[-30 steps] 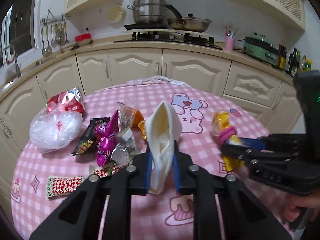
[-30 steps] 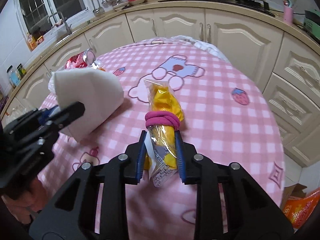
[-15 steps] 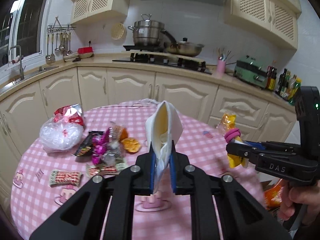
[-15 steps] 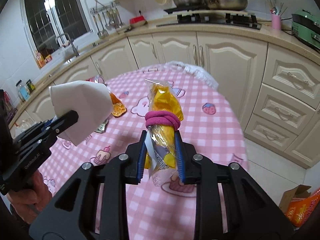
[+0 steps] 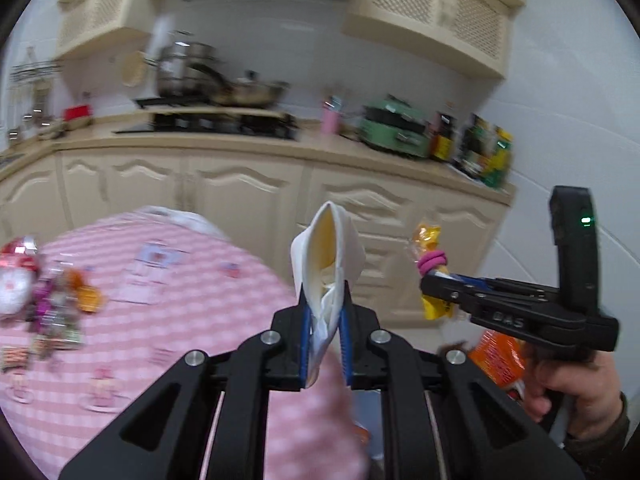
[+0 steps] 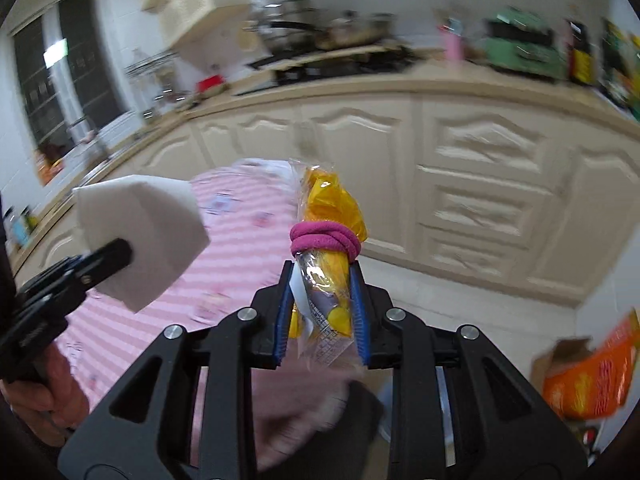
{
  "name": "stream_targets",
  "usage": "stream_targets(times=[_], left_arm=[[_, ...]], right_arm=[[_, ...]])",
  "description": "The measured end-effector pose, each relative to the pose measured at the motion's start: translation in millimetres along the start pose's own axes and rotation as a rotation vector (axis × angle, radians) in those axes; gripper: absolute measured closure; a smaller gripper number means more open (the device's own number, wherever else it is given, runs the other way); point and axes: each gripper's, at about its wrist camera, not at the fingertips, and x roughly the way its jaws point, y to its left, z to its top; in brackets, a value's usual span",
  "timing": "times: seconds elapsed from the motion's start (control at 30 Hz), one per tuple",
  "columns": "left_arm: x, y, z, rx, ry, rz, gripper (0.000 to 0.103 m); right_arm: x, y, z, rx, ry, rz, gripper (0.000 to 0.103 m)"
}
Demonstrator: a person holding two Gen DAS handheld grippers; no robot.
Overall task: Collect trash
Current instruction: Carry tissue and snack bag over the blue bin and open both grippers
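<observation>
Two grippers [image 5: 325, 322] [image 6: 320, 312] pinching upright tissue [image 5: 328, 248], wrapper [image 6: 328, 240].

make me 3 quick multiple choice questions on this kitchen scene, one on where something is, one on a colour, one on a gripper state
1. Where is the orange bag?
A. on the stove
B. low on the floor side, right of the right gripper
C. on the pink table

2. What colour is the band around the yellow packet?
A. green
B. white
C. pink

3. What is the left gripper doing?
A. shut on the white folded napkin
B. open and empty
C. pressed flat on the table

Answers: 1 B, the right wrist view shows it below the cabinets, off the table. 2 C, a pink loop wraps the packet above the right gripper. 3 A, both blue pads pinch the napkin's lower end.
</observation>
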Motion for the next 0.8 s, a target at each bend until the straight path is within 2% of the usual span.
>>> stream_targets(times=[0.17, 0.33, 0.43, 0.6, 0.7, 0.73, 0.77, 0.8], left_arm=[[56, -53, -29, 0.038, 0.122, -0.081, 0.09], [119, -87, -69, 0.044, 0.274, -0.114, 0.09], [163, -96, -98, 0.067, 0.386, -0.089, 0.088], [225, -92, -137, 0.029, 0.533, -0.078, 0.088], [246, -94, -147, 0.034, 0.58, -0.09, 0.082], [253, -96, -150, 0.045, 0.604, -0.092, 0.081], [258, -98, -152, 0.057, 0.621, -0.086, 0.074], [261, -98, -153, 0.066, 0.628, -0.072, 0.055]], right_arm=[[21, -80, -44, 0.117, 0.125, -0.123, 0.077], [67, -135, -100, 0.232, 0.277, -0.148, 0.077], [98, -160, -128, 0.298, 0.354, -0.152, 0.077], [127, -181, -159, 0.358, 0.426, -0.142, 0.077], [143, -188, -167, 0.36, 0.454, -0.138, 0.076], [147, -191, -171, 0.365, 0.463, -0.148, 0.068], [150, -194, -173, 0.372, 0.475, -0.166, 0.041], [151, -197, -176, 0.375, 0.473, -0.176, 0.027]])
